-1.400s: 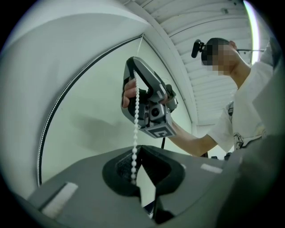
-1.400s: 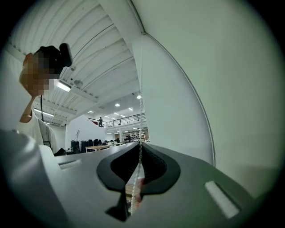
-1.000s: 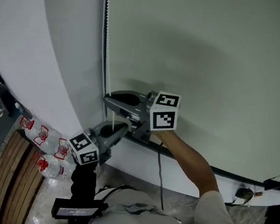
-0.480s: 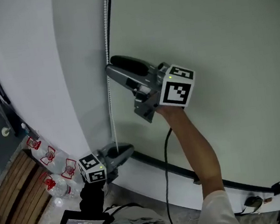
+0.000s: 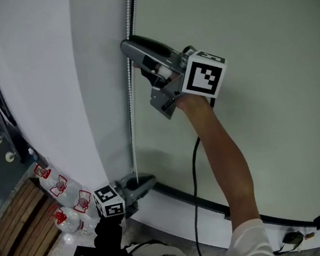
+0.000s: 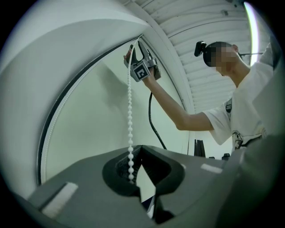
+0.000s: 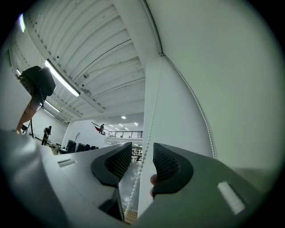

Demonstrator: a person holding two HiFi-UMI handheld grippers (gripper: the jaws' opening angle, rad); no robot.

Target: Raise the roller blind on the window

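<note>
**Left gripper** [image 5: 147, 183] [image 6: 138, 171]: clenched. Its dark grey jaws are pressed together on the white beaded pull chain [image 5: 134, 128] [image 6: 130, 116]. In the left gripper view the chain drops straight into the ribbed recess between the pads and ends there. From this grip it runs taut, straight up towards the right gripper.

**Right gripper** [image 5: 132, 55] [image 7: 142, 162]: released. It is held high above the left gripper, on the same chain line. Its jaws stand apart and have just been closing. The chain [image 7: 149, 133] passes through the gap between the ribbed pads, and neither pad presses on it. A fingertip [image 7: 153, 179] shows just behind the right-hand pad.

**Blind**: the pale green fabric roller blind [image 5: 241, 37] [image 6: 98, 116] [image 7: 222, 67] hangs just to the right of both grippers, behind the right one. Its dark bottom bar [image 5: 186, 194] lies level with the left gripper's tips and just beside them.

**Surroundings**: a black cable [image 5: 193, 167] hangs from the right gripper along the person's forearm [image 5: 221, 145]. Clear plastic bottles with red labels [image 5: 55, 179] lie to the left of the left gripper.
</note>
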